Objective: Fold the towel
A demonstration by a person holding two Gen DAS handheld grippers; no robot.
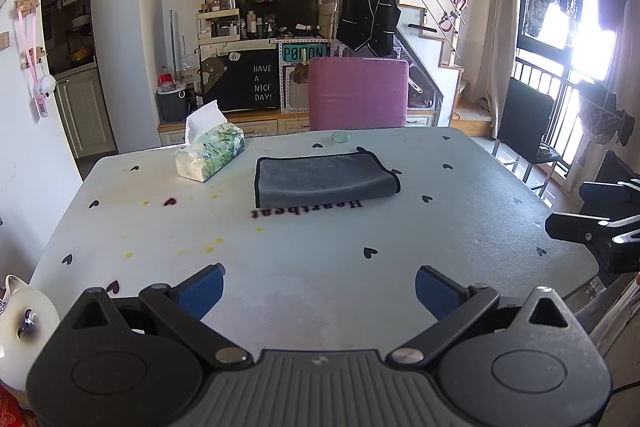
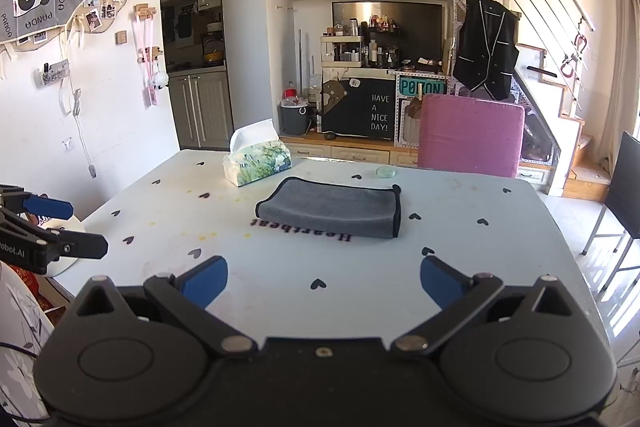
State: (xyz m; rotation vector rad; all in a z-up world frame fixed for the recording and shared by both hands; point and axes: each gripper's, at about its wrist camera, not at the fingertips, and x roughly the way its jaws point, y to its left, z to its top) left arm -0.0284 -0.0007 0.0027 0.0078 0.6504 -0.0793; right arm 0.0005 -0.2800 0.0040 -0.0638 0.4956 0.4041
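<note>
A grey towel with black edging lies folded into a flat rectangle near the middle of the table, partly over the printed word "Heartbeat"; it also shows in the right wrist view. My left gripper is open and empty, low over the near table edge, well short of the towel. My right gripper is open and empty, also at the near edge. The right gripper shows at the right edge of the left wrist view; the left gripper shows at the left edge of the right wrist view.
The white table has heart prints and small stains. A tissue box stands left of the towel. A small round glass coaster lies behind it. A pink chair stands at the far edge; a black chair stands to the right.
</note>
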